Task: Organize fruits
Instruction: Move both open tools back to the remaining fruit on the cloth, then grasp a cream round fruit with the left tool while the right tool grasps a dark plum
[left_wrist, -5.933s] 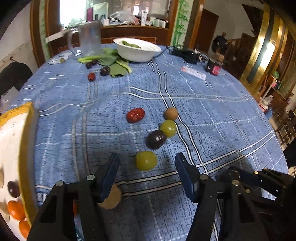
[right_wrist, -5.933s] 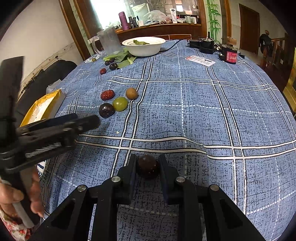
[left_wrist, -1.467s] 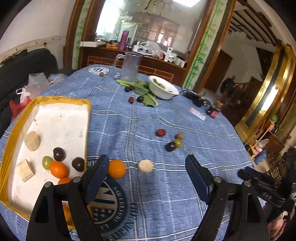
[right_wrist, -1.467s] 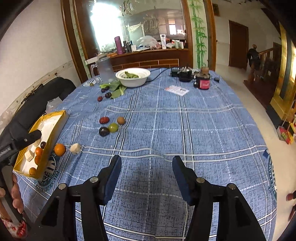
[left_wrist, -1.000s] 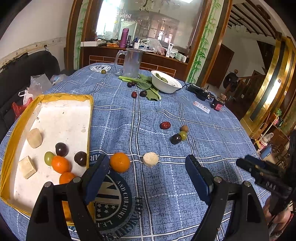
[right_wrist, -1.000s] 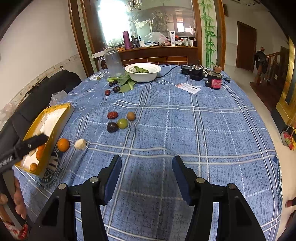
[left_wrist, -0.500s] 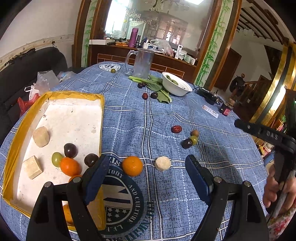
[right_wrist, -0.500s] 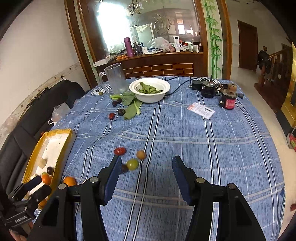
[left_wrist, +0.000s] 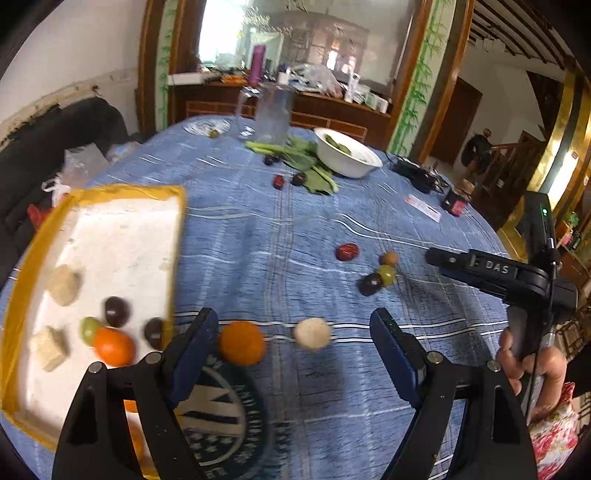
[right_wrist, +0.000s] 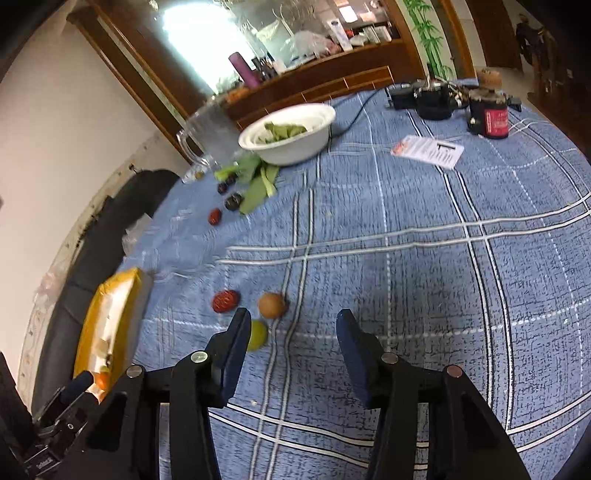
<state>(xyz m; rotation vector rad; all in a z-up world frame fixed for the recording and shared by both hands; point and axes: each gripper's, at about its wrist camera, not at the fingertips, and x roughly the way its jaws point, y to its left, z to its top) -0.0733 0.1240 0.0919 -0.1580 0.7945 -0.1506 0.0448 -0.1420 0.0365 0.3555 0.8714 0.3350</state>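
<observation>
The blue checked tablecloth (left_wrist: 295, 221) fills both views. Your yellow-rimmed tray (left_wrist: 122, 192) sits at the left of the left wrist view, holding oranges, dark fruits and pale cubes. Your left gripper (left_wrist: 291, 339) stands wide open and empty at the bottom centre, with a loose orange (left_wrist: 242, 342) and a pale ball (left_wrist: 312, 333) on the cloth just beyond its fingers. Your right gripper (right_wrist: 291, 332) is closing on nothing, the green fruit (right_wrist: 258, 334) touching its left finger, the brown fruit (right_wrist: 272, 304) and red fruit (right_wrist: 225, 301) just above.
</observation>
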